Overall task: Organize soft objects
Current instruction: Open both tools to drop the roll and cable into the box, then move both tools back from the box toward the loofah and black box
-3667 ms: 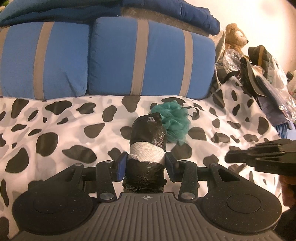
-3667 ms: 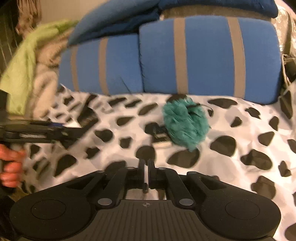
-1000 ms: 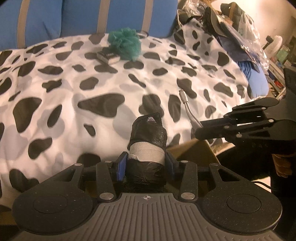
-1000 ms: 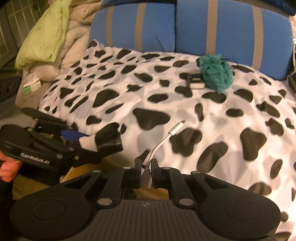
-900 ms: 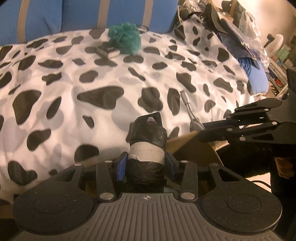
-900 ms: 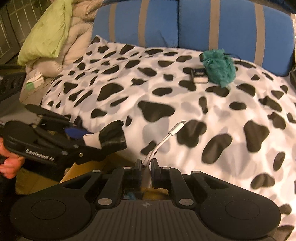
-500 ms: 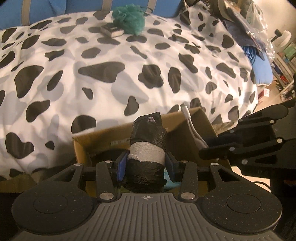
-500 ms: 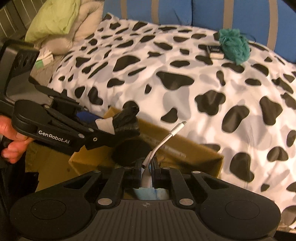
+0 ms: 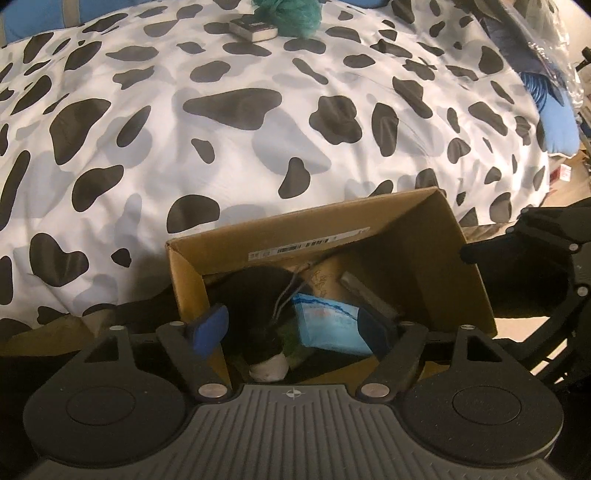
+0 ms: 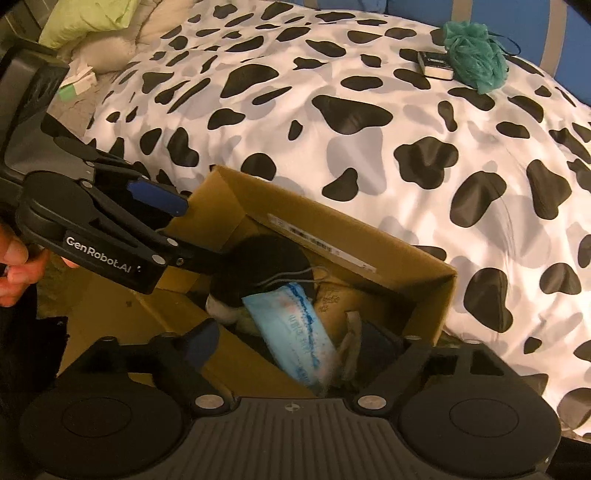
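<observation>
My left gripper (image 9: 291,328) hangs over an open cardboard box (image 9: 306,229), its jaws opening with nothing between the blue pads. Below it in the box lies the black roll with a white band (image 9: 258,306), next to a light blue packet (image 9: 328,325). My right gripper (image 10: 310,350) is over the same box (image 10: 436,280), its jaws also opening and holding nothing. A pale, blurred cable piece (image 10: 351,336) sits in the box beside the blue packet (image 10: 291,325). A green mesh puff (image 10: 474,55) lies far back on the bed.
The box stands against the edge of a cow-print duvet (image 9: 258,147). A small dark flat box (image 9: 253,28) lies next to the green puff (image 9: 288,14). Green and beige bedding (image 10: 88,18) is piled at the far left, blue items (image 9: 554,122) at the right.
Both grippers sank toward the box and opened. The black roll left the left gripper and the white cable left the right one; both are now in the box.
</observation>
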`<state>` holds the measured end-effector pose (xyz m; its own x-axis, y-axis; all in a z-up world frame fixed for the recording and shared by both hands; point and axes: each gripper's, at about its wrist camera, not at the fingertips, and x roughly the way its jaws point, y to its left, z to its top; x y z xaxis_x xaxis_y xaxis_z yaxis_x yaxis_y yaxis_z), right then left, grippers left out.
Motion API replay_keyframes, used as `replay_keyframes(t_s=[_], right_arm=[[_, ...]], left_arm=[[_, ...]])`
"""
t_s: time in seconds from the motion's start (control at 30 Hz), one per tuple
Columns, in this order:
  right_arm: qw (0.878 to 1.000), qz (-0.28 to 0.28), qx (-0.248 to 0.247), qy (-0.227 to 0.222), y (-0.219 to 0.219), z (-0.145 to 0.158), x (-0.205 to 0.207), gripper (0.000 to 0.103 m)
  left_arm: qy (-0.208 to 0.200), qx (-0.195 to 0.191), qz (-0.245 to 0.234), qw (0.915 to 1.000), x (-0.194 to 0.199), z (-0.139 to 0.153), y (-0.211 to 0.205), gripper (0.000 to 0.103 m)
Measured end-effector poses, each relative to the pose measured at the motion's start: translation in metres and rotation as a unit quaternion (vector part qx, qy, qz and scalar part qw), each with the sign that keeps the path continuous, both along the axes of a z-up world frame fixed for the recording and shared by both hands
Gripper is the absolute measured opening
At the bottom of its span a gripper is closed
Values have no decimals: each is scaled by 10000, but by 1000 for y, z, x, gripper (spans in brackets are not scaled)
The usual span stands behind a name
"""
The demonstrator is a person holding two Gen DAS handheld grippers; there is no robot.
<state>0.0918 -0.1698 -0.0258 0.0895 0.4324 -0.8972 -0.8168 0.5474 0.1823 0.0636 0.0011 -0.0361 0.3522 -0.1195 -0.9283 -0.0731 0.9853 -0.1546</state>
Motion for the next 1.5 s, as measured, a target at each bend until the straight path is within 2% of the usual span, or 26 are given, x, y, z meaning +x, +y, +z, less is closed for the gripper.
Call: replay_keyframes(t_s=[0.37,0.6,0.93,1.23,1.5], right_arm=[[9998,-85,-104,-135,1,0,2,96],[9996,-208,-49,-208,-1,3,6,96],[9970,-622,331,-326,-10,16,18,96],[9900,-1145,580,-586,-21,28,32,100],[9824,-1534,907,-561,-31,35,47,100]], left_arm=[[25,64,51,10000,2,0,-1,77],[-161,106,54,9998,3,6,-2,77],[-477,91,210,9986,4,17,1,77],[-944,1,441,9946,6,32,7,77],[-1144,-4,439,9925,9,38,7,77]])
